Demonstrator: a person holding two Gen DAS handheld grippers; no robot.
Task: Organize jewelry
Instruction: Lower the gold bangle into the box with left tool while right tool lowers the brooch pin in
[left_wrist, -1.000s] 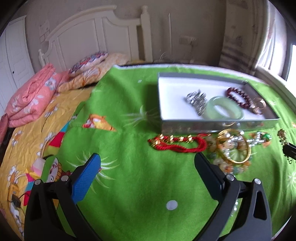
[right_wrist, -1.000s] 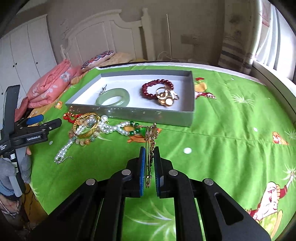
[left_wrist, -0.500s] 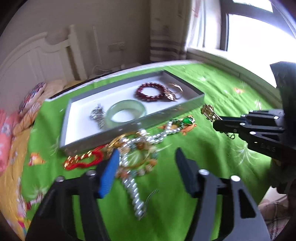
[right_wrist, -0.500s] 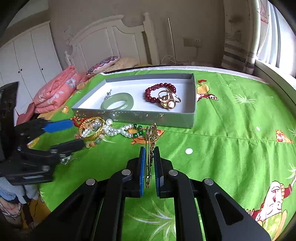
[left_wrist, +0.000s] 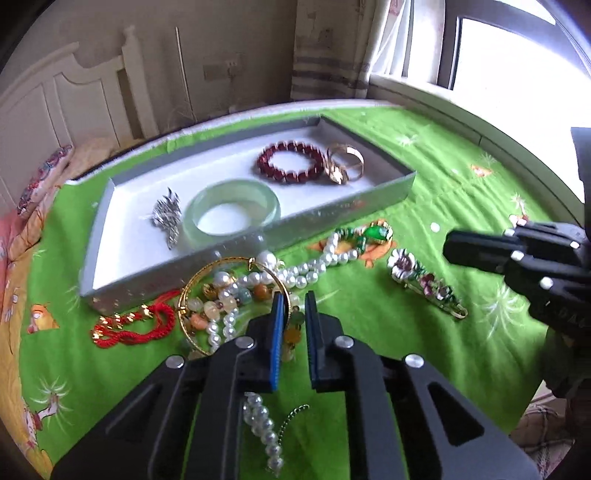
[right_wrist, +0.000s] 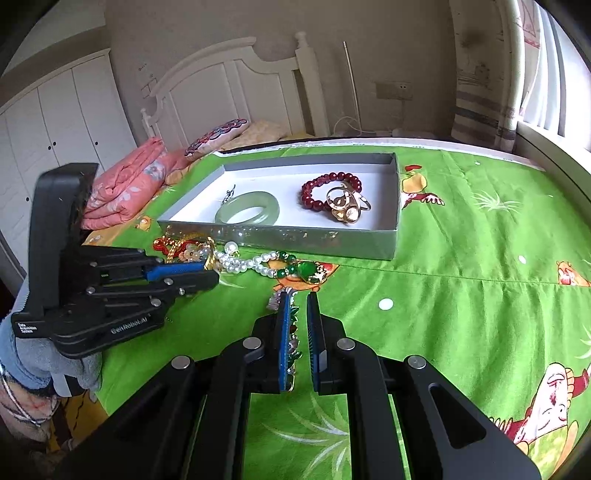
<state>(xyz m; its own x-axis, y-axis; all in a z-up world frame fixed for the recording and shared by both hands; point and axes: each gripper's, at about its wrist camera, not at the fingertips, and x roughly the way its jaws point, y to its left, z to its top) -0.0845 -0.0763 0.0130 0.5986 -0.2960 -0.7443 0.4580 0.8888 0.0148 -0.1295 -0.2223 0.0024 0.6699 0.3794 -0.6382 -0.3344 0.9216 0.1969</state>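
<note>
While the left gripper (left_wrist: 293, 314) is just closing its jaws over the bead pile (left_wrist: 229, 295) and the right gripper (right_wrist: 297, 314) is keeping its jaws shut, the flower hair clip (left_wrist: 424, 284) is lying on the green bedcover (left_wrist: 369, 350) at centre right. Its silver-purple flowers are pointing upper left and its gold pin lower right.

Left gripper (left_wrist: 294, 310) has just closed over the jewelry pile (left_wrist: 236, 295) (blurred).

Home bedroom: bed (right_wrist: 480, 258) with green cartoon sheet, white headboard (right_wrist: 229, 88) at upper centre, folded pink quilt (right_wrist: 129, 184) and white wardrobe (right_wrist: 55, 122) left, curtained window (left_wrist: 498, 48) upper right.
</note>
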